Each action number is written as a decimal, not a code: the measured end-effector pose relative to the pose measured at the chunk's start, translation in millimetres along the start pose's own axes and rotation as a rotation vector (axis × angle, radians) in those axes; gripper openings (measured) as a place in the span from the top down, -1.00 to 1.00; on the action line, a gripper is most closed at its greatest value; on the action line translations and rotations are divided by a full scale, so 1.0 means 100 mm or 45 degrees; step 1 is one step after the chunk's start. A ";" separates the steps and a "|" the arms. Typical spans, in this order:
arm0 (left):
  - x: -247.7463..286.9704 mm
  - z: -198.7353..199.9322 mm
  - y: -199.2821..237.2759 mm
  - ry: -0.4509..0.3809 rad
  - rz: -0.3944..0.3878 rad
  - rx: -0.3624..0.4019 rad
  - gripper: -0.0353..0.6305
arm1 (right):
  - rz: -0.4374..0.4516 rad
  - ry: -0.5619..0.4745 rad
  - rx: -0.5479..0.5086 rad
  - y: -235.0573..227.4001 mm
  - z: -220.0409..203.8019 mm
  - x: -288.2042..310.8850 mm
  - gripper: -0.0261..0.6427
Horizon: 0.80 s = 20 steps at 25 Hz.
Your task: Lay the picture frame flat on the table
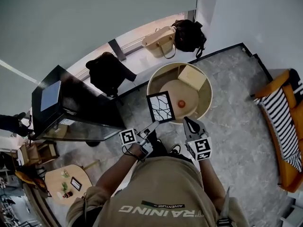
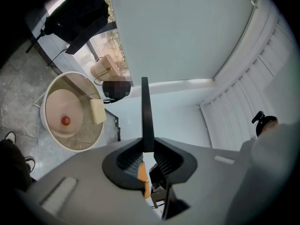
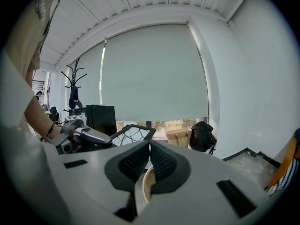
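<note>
A black picture frame (image 1: 160, 107) with a white crackle pattern hangs in the air over the near rim of the round wooden table (image 1: 156, 82). My left gripper (image 1: 154, 126) is shut on the frame's lower edge. In the left gripper view the frame (image 2: 145, 114) shows edge-on between the pads, standing upright. My right gripper (image 1: 189, 122) floats just right of the frame, shut and holding nothing. From the right gripper view the frame (image 3: 131, 135) and the left gripper (image 3: 82, 135) appear to the left of my right gripper (image 3: 149, 148). On the table lie a tan box (image 1: 191, 76) and a small orange ball (image 1: 181, 103).
A black cabinet (image 1: 71, 108) stands left of the table, with a dark coat (image 1: 109, 70) behind it. A tan tote (image 1: 158, 41) and a black bag (image 1: 189, 34) sit by the window. An orange sofa (image 1: 279, 126) with a striped cushion is at the right. A small wooden table (image 1: 66, 181) is at the lower left.
</note>
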<state>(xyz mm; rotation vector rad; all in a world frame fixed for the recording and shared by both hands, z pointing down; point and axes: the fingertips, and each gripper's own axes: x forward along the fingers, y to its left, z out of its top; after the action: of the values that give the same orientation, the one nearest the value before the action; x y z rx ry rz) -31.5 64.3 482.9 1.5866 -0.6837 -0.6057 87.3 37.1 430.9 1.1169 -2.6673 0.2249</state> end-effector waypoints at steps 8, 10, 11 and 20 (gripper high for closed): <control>0.22 0.60 0.17 0.031 -0.012 -0.048 0.67 | -0.036 0.072 0.005 -0.13 0.05 0.54 0.89; 0.29 0.76 0.21 0.056 -0.016 -0.049 0.67 | -0.044 0.080 -0.009 -0.16 0.12 0.69 0.89; 0.33 0.84 0.23 0.068 -0.021 -0.045 0.67 | -0.048 0.083 -0.021 -0.19 0.14 0.77 0.89; 0.53 1.32 0.60 0.110 0.034 -0.106 0.67 | -0.083 0.114 -0.016 -0.42 0.11 1.42 0.89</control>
<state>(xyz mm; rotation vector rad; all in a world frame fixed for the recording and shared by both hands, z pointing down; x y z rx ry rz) -95.4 -68.8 526.7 1.5150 -0.6068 -0.5368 19.0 -91.2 461.8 1.1595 -2.5462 0.2403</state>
